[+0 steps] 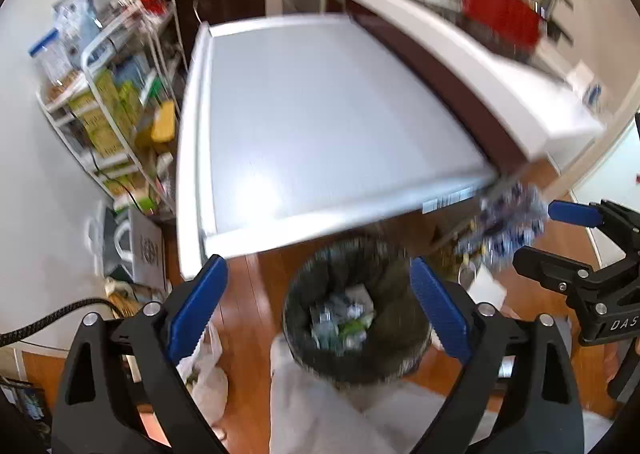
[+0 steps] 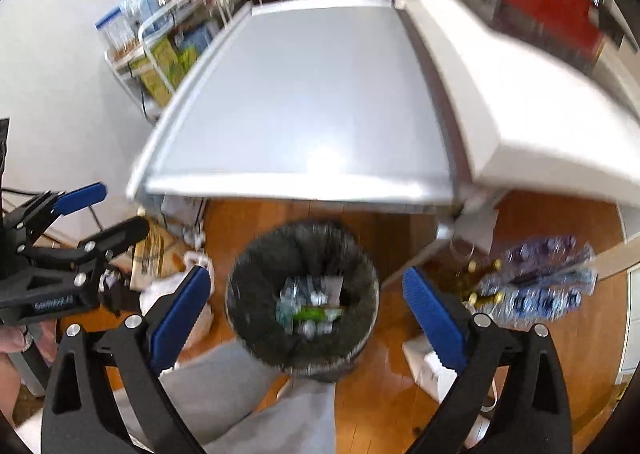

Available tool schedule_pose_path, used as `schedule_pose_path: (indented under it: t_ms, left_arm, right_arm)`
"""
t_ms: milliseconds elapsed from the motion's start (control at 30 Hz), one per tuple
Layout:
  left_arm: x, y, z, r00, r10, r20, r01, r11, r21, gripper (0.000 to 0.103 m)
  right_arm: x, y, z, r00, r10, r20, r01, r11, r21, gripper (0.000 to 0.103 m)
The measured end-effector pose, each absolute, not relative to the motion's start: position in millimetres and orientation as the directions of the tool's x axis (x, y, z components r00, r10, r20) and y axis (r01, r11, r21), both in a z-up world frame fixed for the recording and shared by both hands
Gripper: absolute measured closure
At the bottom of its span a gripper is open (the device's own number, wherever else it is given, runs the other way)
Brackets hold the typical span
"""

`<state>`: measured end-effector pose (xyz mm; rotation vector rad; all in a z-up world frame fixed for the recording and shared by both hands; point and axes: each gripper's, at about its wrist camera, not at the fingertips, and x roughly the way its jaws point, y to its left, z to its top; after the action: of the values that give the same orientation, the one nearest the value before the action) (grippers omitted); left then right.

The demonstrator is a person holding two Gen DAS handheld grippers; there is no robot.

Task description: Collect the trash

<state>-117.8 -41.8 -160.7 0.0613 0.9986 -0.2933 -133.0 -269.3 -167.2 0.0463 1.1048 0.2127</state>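
While both grippers gape (empty), one bin [image 2: 302, 302] holds trash [image 2: 310, 310].

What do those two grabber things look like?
Both look alike. The left gripper and right gripper have black plastic frames with triangle cut-outs and silver screws. Their fingers wear blue ridged pads. A black braided cable runs beside the left one. White lettering marks the side of each frame.
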Motion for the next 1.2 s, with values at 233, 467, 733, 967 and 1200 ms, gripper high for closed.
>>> schedule_pose_path:
  t_ms: [233, 467, 733, 967, 1200]
  left_arm:
    - [-102.2, -31.2, -113.4, 0.617, -0.211, -0.758, 0.230, 0.970, -0.083, 0.009]
    - [-90.2, -21.9, -73.3, 0.730, -0.172, -0.662, 0.178, 0.982, -0.059, 0.005]
    - [-78.9, -14.3, -28.2, 0.831, -0.132, -0.541, 0.132, 0.991, -0.040, 0.002]
    - [-65.3, -10.0, -0.2, 0.875, -0.113, -0.470, 0.114, 0.993, -0.027, 0.002]
    - [-58.6, -10.6, 16.8, 0.902, -0.081, -0.425, 0.089, 0.996, -0.001, 0.002]
  right_arm:
    - [-106.5, -266.1, -115.9, 0.568, 0.181, -0.803, -0.138, 0.983, 0.124, 0.004]
    - [-84.9, -267.3, -76.2, 0.676, 0.172, -0.717, -0.105, 0.985, 0.137, 0.004]
    - [-75.1, -262.6, -27.2, 0.792, 0.109, -0.601, -0.083, 0.994, 0.072, 0.004]
    - [-73.6, -259.2, 5.8, 0.854, 0.084, -0.513, -0.067, 0.996, 0.051, 0.004]
    - [-72.1, -252.5, 22.1, 0.884, 0.064, -0.464, -0.057, 0.998, 0.030, 0.004]
